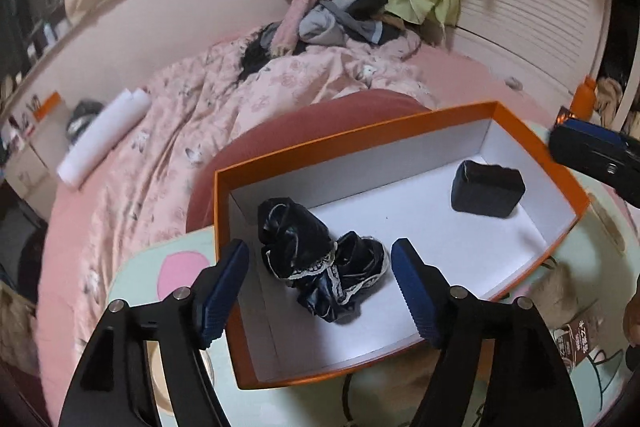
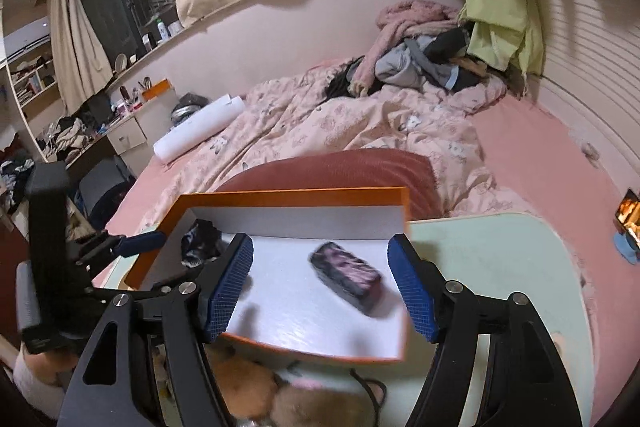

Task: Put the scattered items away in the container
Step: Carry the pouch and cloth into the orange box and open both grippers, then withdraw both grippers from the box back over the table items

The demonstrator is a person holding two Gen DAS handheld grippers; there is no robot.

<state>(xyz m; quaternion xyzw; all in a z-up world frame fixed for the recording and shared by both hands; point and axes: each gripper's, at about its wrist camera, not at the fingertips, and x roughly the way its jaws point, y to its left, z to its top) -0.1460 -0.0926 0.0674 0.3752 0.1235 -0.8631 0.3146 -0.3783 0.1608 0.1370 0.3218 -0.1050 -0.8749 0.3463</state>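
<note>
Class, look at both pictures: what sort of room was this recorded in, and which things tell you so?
Almost certainly a bedroom: a bed with a crumpled pink floral duvet, a pile of clothes on it, and a curtained window.

Bedroom in a lived-in home.
Ahead of the grippers: bed [image 2: 520, 131] with pink floral quilt [image 2: 320, 123], clothes heap [image 2: 420, 59] at its far end; far left, curtained window [image 2: 116, 3], cluttered shelves [image 2: 32, 79] (contents blurred) and a small drawer unit [image 2: 132, 135].
</note>
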